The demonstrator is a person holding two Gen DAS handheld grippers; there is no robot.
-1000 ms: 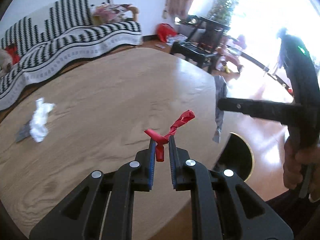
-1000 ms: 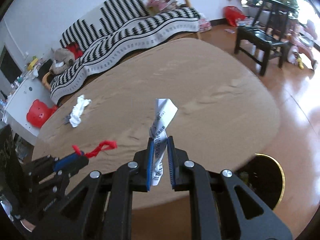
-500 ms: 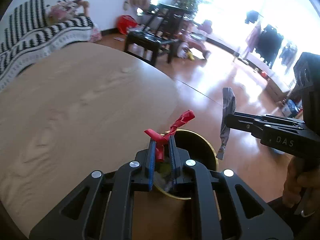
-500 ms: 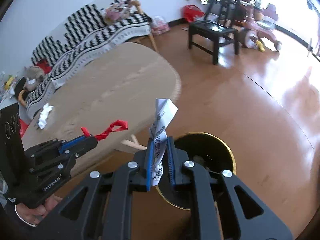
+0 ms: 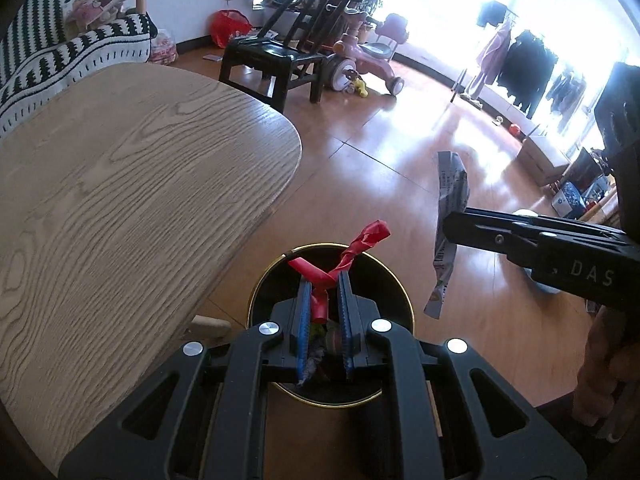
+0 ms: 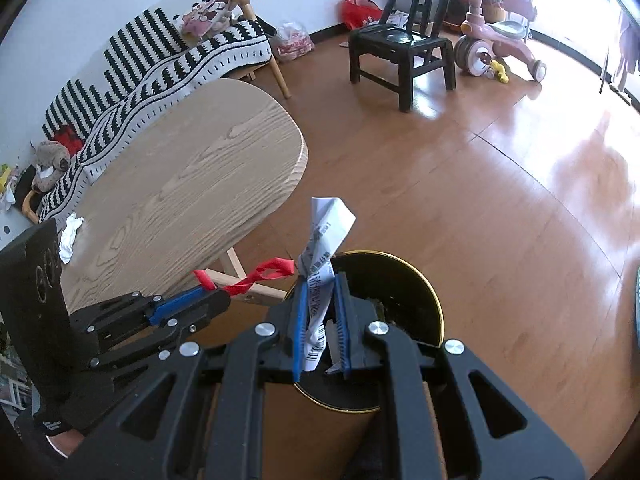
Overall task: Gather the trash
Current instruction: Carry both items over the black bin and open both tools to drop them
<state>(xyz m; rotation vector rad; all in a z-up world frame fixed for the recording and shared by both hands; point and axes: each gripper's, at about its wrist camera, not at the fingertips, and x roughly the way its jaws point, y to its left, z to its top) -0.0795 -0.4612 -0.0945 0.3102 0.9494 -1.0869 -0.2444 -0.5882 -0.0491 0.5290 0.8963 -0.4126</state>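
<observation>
My left gripper (image 5: 323,280) is shut on a twisted red wrapper (image 5: 348,254) and holds it over the black, gold-rimmed bin (image 5: 260,292) on the floor. My right gripper (image 6: 320,280) is shut on a crumpled white printed paper (image 6: 326,232) and hangs over the same bin (image 6: 416,280). Its jaws look slightly wider than before, with the paper still between them. The right gripper and its paper (image 5: 450,208) show in the left wrist view. The left gripper and red wrapper (image 6: 262,274) show in the right wrist view. A white crumpled tissue (image 6: 69,234) lies on the wooden table (image 6: 180,200).
The oval wooden table (image 5: 120,184) stands left of the bin, one leg (image 6: 236,268) near it. A black chair (image 6: 400,48), a pink tricycle (image 6: 496,40) and a striped sofa (image 6: 160,56) stand farther off across the wooden floor.
Both grippers have moved off the table edge and down toward the bin, which now sits directly under both. The right jaws look a little wider around the paper.
</observation>
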